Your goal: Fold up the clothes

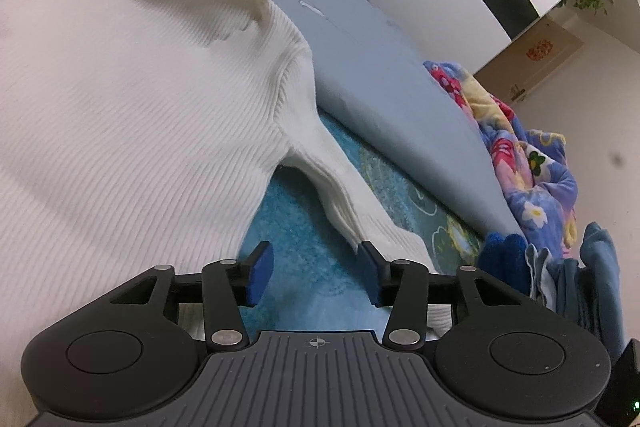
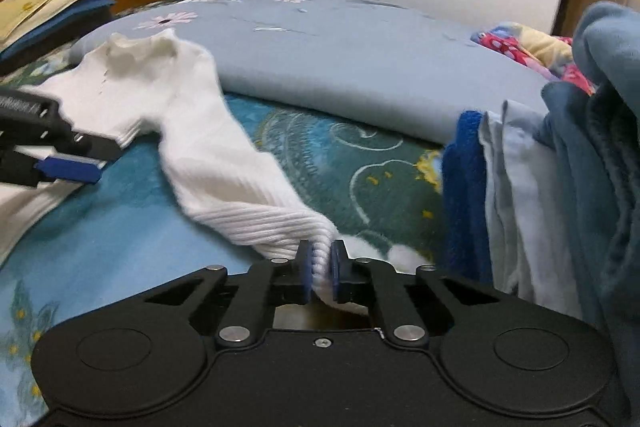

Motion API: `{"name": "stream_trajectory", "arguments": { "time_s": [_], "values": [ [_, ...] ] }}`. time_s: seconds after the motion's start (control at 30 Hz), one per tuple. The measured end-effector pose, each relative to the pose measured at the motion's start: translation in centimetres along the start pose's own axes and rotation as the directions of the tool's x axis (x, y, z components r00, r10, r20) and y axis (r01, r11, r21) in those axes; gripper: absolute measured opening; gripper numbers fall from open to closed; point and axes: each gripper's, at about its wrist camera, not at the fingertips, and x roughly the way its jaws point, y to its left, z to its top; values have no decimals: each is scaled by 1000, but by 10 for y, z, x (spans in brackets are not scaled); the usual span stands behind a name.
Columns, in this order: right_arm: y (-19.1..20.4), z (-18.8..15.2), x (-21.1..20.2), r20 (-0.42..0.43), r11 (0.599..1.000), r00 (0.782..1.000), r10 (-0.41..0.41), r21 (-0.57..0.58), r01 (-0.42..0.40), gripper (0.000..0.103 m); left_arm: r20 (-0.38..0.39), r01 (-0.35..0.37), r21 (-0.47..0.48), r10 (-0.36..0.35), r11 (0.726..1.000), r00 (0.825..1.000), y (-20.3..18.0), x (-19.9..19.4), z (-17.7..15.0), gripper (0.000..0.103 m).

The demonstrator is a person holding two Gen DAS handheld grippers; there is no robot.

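white sweater (image 1: pixel 132 99) lies flat on bed (image 2: pixel 120 211). right gripper (image 2: pixel 320 269) pinches sleeve cuff (image 2: pixel 320 255), likely to fold sleeve across. left gripper (image 1: pixel 316 273) spread wide, holding nothing, beside armpit.

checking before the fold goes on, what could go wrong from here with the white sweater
1. The right gripper pinches only the cuff of the sleeve; ribbed knit may slip or stretch if pulled hard.
2. The left gripper is open and holds nothing, so the white sweater body could drag across the bed.
3. The stack of blue clothes sits close on the right; a wide swing might topple it.
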Motion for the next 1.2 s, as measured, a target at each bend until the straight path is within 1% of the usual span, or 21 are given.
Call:
{"name": "stream_trajectory", "arguments": {
  "time_s": [0.03, 0.07, 0.13, 0.17, 0.23, 0.27, 0.3, 0.37, 0.43, 0.53, 0.6, 0.63, 0.7, 0.77, 0.83, 0.9, 1.03, 1.1, 1.2],
  "values": [
    [2, -1, -4, 3, 1000, 1000, 7, -7, -7, 9, -1, 2, 1, -2, 1000, 1000, 0, -1, -1, 46],
    [2, -2, -10, 13, 1000, 1000, 15, 12, -15, 9, -3, 5, 1, -5, 1000, 1000, 0, -3, -2, 48],
    [4, -7, -32, 68, 998, 997, 41, 43, -44, 8, -3, 11, 8, -11, 1000, 1000, -1, -6, -4, 54],
    [9, -11, -46, 104, 998, 993, 50, 27, -53, 8, -3, 13, 13, -13, 1000, 1000, -2, -7, -4, 55],
    [21, -23, -62, 119, 996, 989, 83, 8, -85, 8, -7, 17, 25, -17, 1000, 1000, -5, -8, -7, 57],
    [28, -29, -65, 97, 993, 989, 114, -4, -114, 8, -15, 18, 32, -17, 999, 1000, -7, -8, -8, 58],
    [36, -36, -67, 73, 989, 987, 145, -16, -144, 8, -24, 19, 39, -18, 999, 1000, -9, -7, -10, 63],
    [52, -46, -69, 55, 988, 989, 139, -77, -134, 9, -48, 16, 54, -13, 998, 999, -13, -5, -13, 65],
    [63, -51, -71, 33, 982, 987, 155, -114, -151, 9, -63, 11, 70, -6, 997, 998, -16, -3, -17, 66],
    [63, -52, -83, 32, 974, 978, 208, -97, -204, 9, -73, 1, 100, 6, 995, 997, -21, -3, -22, 70],
    [57, -52, -95, 61, 978, 980, 189, -96, -183, 9, -81, 4, 117, 5, 993, 997, -25, -4, -25, 71],
    [53, -51, -102, 75, 980, 981, 180, -96, -173, 11, -88, 12, 122, -1, 992, 996, -26, -4, -26, 71],
    [40, -51, -117, 126, 989, 983, 137, -73, -128, 15, -99, 21, 136, -8, 990, 995, -31, -6, -30, 71],
    [25, -49, -126, 146, 996, 986, 78, -49, -72, 29, -116, 38, 150, -20, 988, 993, -36, -5, -35, 71],
    [10, -49, -131, 154, 999, 988, 8, -35, -3, 31, -150, 70, 165, -45, 984, 988, -43, -4, -40, 71],
    [-3, -50, -127, 122, 999, 992, -33, -32, 37, 31, -184, 103, 179, -69, 979, 981, -49, -2, -46, 71],
    [-21, -54, -109, 42, 1000, 999, -28, -8, 28, 32, -251, 169, 203, -115, 965, 961, -62, 2, -57, 72],
    [-25, -56, -99, 13, 1000, 1000, -20, -8, 21, 32, -285, 202, 213, -137, 956, 949, -69, 4, -63, 74],
    [-30, -55, -89, -28, 1000, 999, -16, 13, 16, 33, -336, 252, 225, -167, 941, 927, -78, 6, -72, 74]
  ]
}}
